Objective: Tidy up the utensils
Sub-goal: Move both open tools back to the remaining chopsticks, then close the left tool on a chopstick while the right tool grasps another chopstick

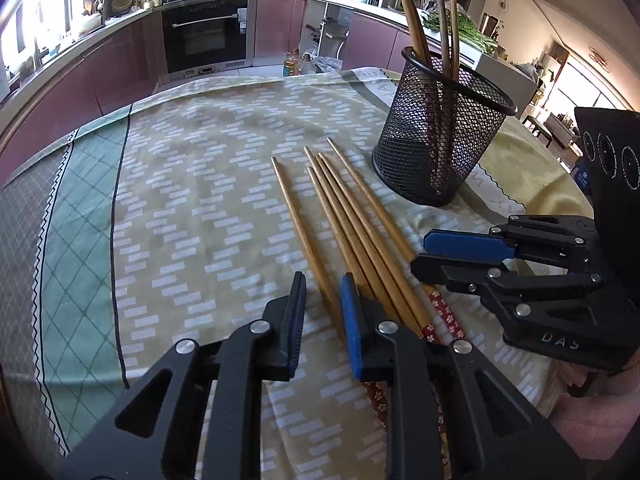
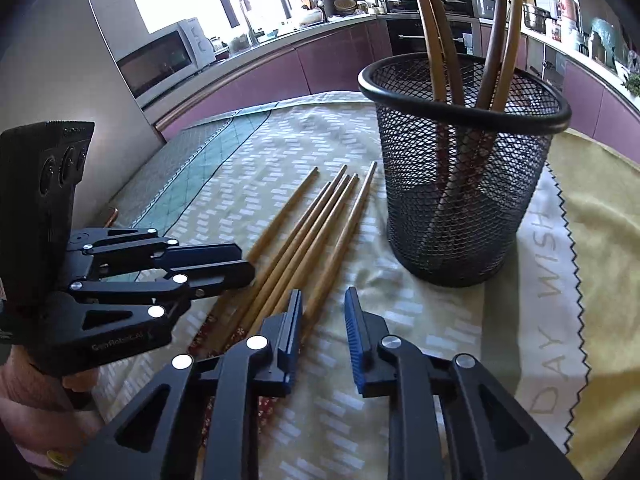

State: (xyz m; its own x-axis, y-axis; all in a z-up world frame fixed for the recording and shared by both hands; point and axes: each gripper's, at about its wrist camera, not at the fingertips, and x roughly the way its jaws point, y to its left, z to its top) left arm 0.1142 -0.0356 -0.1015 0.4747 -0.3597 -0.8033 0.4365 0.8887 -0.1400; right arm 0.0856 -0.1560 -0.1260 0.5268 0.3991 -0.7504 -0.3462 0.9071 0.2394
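Note:
Several wooden chopsticks (image 1: pixel 352 224) with red patterned handles lie side by side on the patterned tablecloth (image 1: pixel 200 208); they also show in the right wrist view (image 2: pixel 304 236). A black mesh holder (image 1: pixel 440 132) stands behind them with several chopsticks upright inside; it also shows in the right wrist view (image 2: pixel 460 168). My left gripper (image 1: pixel 324 320) is open and empty, its jaws astride the leftmost chopstick's handle end. My right gripper (image 2: pixel 324 328) is open and empty, just right of the chopstick handles. Each gripper shows in the other's view: the right gripper (image 1: pixel 452 252) and the left gripper (image 2: pixel 240 260).
The table carries a yellow cloth (image 2: pixel 600 208) with lettering at the right. Kitchen counters, an oven (image 1: pixel 208 32) and a microwave (image 2: pixel 160 60) stand beyond the table. Oil bottles (image 1: pixel 298 62) sit on the floor past the far edge.

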